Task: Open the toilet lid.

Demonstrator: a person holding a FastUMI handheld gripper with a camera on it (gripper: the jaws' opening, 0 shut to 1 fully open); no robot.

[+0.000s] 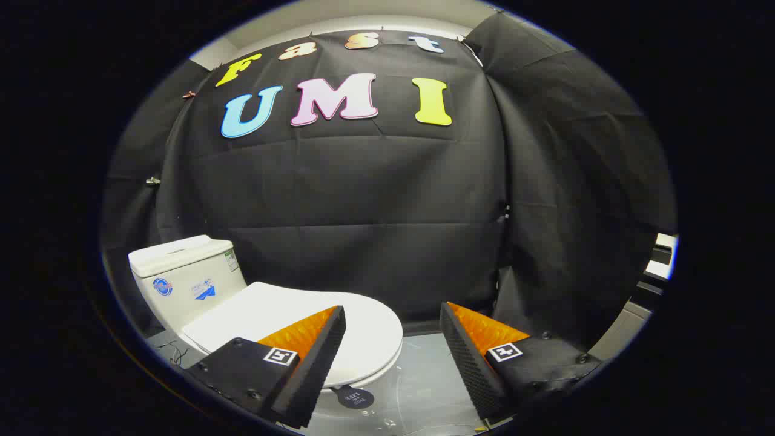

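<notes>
Tongs [392,330] held apart, clamped on nothing. Toilet lid [363,330] down flat in lower left of frame, partly behind left finger, tank [181,275] beyond. Likely rigid, smooth, slippery plastic, hinged at tank; best lifted at front rim, by small dark tab [354,396].

No writing is legible. The tank [181,278] carries two blue stickers [204,289] on its front and a small label [231,260] on its side (all too small to read). A dark tab [354,397] at the front of the lid [369,330] bears tiny blurred print. The gripper [392,307] has its fingers spread wide, each wearing a square black-and-white marker [505,351].
</notes>
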